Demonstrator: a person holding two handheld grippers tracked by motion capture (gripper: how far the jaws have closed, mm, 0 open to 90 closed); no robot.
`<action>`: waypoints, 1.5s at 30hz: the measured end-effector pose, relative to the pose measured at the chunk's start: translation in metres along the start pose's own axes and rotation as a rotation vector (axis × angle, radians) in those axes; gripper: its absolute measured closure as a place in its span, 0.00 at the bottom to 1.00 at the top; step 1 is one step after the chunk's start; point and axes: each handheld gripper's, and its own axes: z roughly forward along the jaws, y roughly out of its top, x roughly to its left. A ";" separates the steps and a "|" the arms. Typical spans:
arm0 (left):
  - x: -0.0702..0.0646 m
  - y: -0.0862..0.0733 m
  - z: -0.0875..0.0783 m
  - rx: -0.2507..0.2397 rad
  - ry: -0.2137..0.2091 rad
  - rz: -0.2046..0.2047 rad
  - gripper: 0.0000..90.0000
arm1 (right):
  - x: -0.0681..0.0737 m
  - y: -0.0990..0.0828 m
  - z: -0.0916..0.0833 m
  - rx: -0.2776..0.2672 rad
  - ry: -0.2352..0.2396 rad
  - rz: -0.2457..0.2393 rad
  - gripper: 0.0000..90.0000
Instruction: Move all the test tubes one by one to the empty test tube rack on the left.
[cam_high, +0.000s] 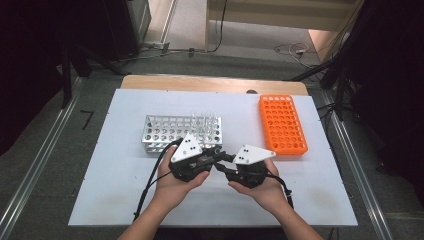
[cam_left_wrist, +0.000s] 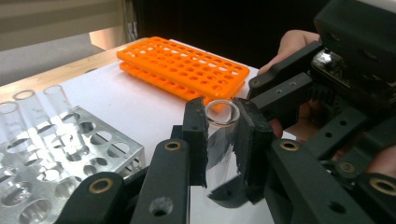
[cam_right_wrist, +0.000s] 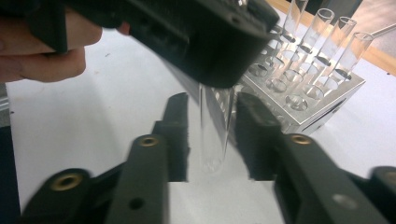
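Left gripper (cam_left_wrist: 223, 140) pinching glass tube (cam_left_wrist: 219, 140) | right gripper (cam_right_wrist: 212, 135) spread around it | metal rack (cam_high: 165, 131) close behind

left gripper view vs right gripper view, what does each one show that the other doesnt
Left gripper view: the orange rack and the open rim of the clear test tube, with the left gripper shut on it.

Right gripper view: the tube's rounded bottom hanging between the right gripper jaws, with gaps either side, and four tubes standing along the metal rack's far edge.

Both: the held tube, the metal rack, the white table surface.
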 end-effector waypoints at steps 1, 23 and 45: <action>0.001 0.001 -0.001 -0.002 0.003 -0.001 0.84 | -0.001 0.000 -0.001 -0.006 0.009 0.000 0.62; 0.047 0.012 -0.029 -0.047 0.137 -0.030 0.84 | -0.049 -0.023 -0.034 -0.111 -0.029 0.128 0.00; 0.119 0.022 -0.008 -0.052 0.322 -0.091 0.84 | -0.071 -0.067 -0.088 -0.144 -0.130 0.177 0.00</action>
